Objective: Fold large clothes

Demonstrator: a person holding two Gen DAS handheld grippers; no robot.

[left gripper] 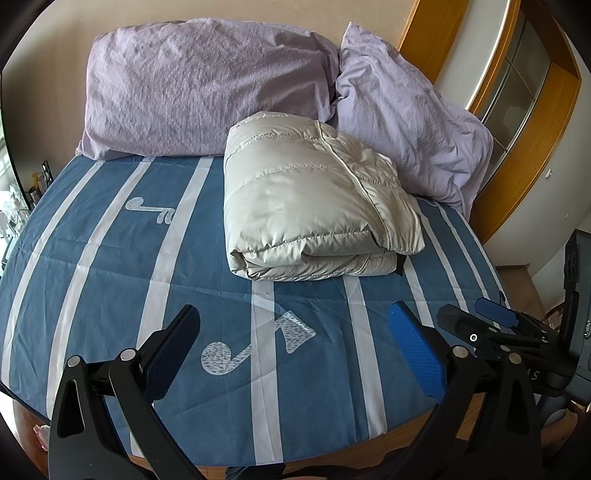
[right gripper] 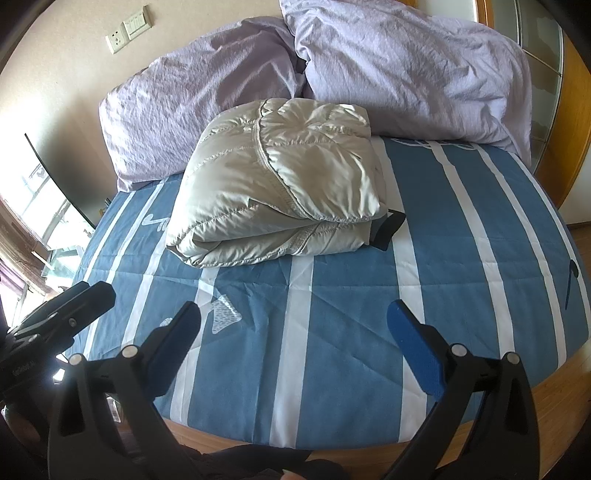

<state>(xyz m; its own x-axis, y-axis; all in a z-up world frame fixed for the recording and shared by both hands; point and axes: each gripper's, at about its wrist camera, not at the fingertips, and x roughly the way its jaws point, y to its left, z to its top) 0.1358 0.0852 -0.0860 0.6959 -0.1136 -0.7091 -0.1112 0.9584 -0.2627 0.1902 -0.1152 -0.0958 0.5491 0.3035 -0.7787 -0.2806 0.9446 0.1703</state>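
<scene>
A cream quilted down jacket [left gripper: 314,199] [right gripper: 284,195] lies folded into a thick bundle on the blue bed sheet with white stripes [left gripper: 110,266] [right gripper: 461,258], near the pillows. A black strap pokes out at its right side [right gripper: 389,227]. My left gripper [left gripper: 291,350] hovers open over the sheet's near edge, well short of the jacket, nothing between its fingers. My right gripper [right gripper: 293,347] is likewise open and empty, near the front edge. In the left wrist view the right gripper [left gripper: 480,321] shows at the right; in the right wrist view the left gripper [right gripper: 62,314] shows at the left.
Two lilac pillows [left gripper: 207,88] [right gripper: 406,66] lean against the wall behind the jacket. A wooden-framed glass door [left gripper: 517,92] stands to the right. The wooden bed edge [right gripper: 554,391] runs along the front. A wall socket and switch [right gripper: 127,27] sit upper left; a window [right gripper: 44,206] is at left.
</scene>
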